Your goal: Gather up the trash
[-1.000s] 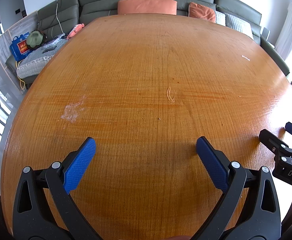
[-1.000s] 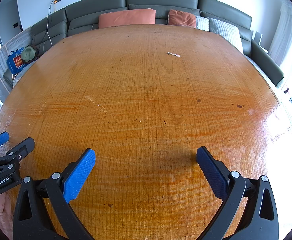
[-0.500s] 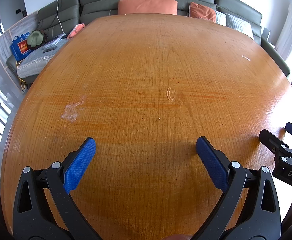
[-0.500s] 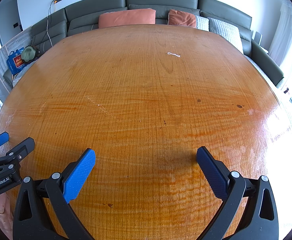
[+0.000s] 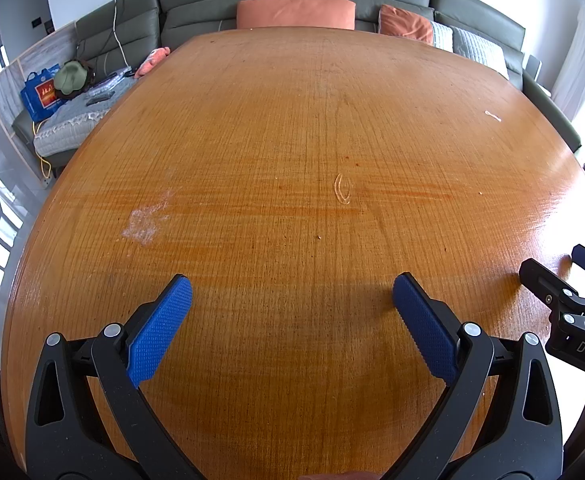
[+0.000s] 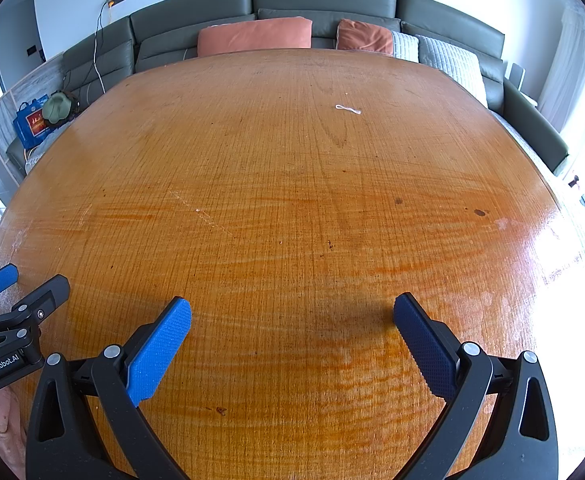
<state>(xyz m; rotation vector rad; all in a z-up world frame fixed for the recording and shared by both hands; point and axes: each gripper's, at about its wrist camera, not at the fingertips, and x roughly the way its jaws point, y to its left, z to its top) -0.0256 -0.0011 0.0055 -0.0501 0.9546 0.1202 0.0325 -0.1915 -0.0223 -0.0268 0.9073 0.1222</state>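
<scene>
A small white scrap [image 6: 348, 109] lies far out on the big wooden table [image 6: 292, 184]; in the left wrist view the same scrap [image 5: 493, 116] shows at the far right. A thin pale loop [image 5: 342, 188] lies mid-table ahead of my left gripper [image 5: 292, 312], which hovers open over the near edge with nothing between its blue pads. My right gripper [image 6: 292, 334] is also open and empty near the front edge. Each gripper shows at the other view's side: the right gripper [image 5: 560, 276] and the left gripper [image 6: 20, 284].
A grey sectional sofa [image 6: 324, 4] with orange cushions [image 6: 254, 36] wraps the table's far side. A blue bag [image 5: 40, 94] and a green hat [image 5: 70, 78] sit on the sofa at the left. A whitish smudge [image 5: 144, 224] marks the table.
</scene>
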